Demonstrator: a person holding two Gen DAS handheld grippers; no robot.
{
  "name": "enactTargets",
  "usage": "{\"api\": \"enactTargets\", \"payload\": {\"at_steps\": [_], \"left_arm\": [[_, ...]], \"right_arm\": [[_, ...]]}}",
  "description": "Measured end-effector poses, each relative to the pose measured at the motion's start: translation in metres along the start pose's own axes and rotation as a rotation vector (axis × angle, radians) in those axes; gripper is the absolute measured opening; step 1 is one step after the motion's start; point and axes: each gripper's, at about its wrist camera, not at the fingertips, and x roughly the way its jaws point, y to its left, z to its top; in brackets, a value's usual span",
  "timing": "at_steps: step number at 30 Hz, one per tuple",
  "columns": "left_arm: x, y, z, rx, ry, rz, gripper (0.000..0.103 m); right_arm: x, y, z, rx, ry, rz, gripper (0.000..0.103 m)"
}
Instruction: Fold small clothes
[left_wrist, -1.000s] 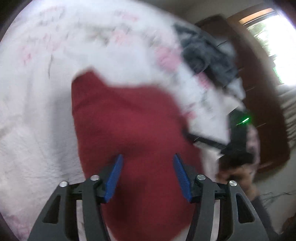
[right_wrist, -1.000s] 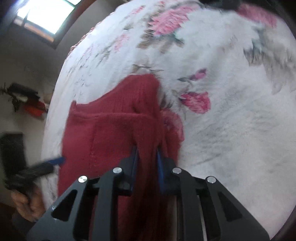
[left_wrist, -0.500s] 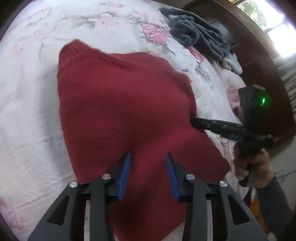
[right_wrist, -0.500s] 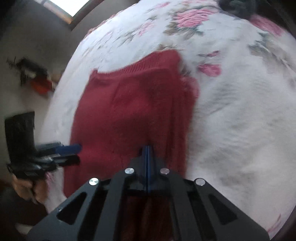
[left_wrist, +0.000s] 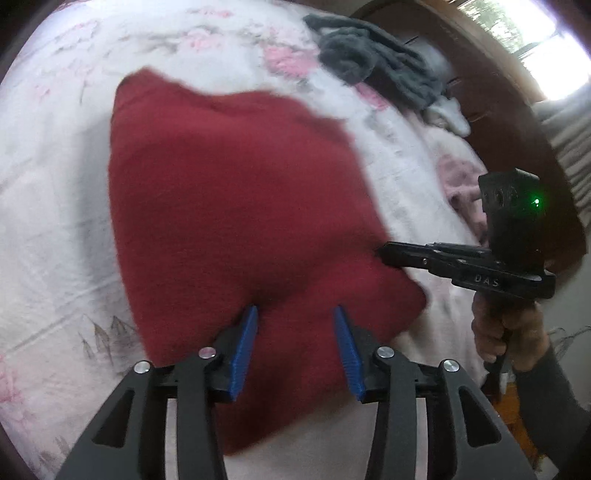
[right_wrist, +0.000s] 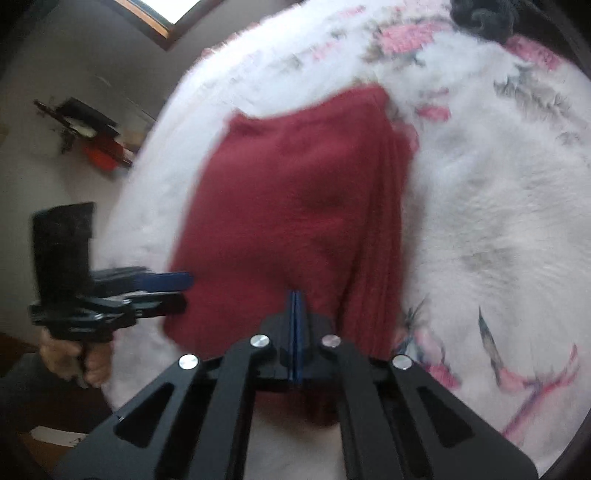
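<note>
We have the red sweater (left_wrist: 236, 206) lying on the bed (left_wrist: 48, 229), on its white flowered blanket, already doubled into a rough block; the stacked layers along one side suggest at least one fold is made. We judge a last fold or a smoothing remains, since the near corner sits lumpy.

Our left gripper (left_wrist: 295, 347) hangs over the near edge with its fingers wide apart and nothing between them. Our right gripper (right_wrist: 295, 325) has its fingers pressed together at the sweater's near hem; whether cloth is pinched between them we cannot tell.

The left view alone shows a grey garment (left_wrist: 373, 62) heaped near the headboard (left_wrist: 491, 74). The right view alone shows the layered edge (right_wrist: 384, 236).
</note>
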Motion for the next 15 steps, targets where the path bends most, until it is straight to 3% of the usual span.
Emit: {"api": "enactTargets", "payload": {"at_steps": [2,3,5,7,9,10,11,13,15], "left_arm": [[-0.016,-0.007,-0.007,0.016,-0.036,-0.016,0.051],[-0.020,-0.004,-0.013,0.016,-0.036,0.003,0.052],[-0.009,0.004,-0.021,-0.029,-0.005,0.020,0.051],[-0.015,0.009,-0.030,-0.080,-0.005,-0.017,0.052],[-0.033,0.008,-0.038,-0.108,-0.042,-0.056,0.065],[-0.041,0.010,-0.041,-0.128,-0.065,-0.077,0.079],[-0.055,0.017,-0.048,-0.158,-0.100,-0.090,0.080],[-0.066,0.033,-0.055,-0.202,-0.116,-0.105,0.080],[-0.075,0.056,-0.060,-0.271,-0.122,-0.121,0.080]], "right_arm": [[-0.008,0.004,-0.006,0.003,0.000,0.022,0.006],[0.000,-0.001,-0.012,0.001,0.026,-0.019,0.001],[0.018,-0.011,-0.016,0.010,0.074,-0.081,0.004],[0.012,-0.019,-0.020,0.071,0.062,-0.034,0.005],[-0.011,-0.019,-0.013,0.101,0.010,0.035,0.020],[-0.018,-0.023,-0.010,0.127,-0.010,0.059,0.029],[-0.024,-0.030,-0.007,0.159,-0.027,0.082,0.033],[-0.037,-0.054,0.001,0.257,-0.046,0.141,0.055],[-0.038,-0.078,0.009,0.349,-0.044,0.198,0.064]]}}
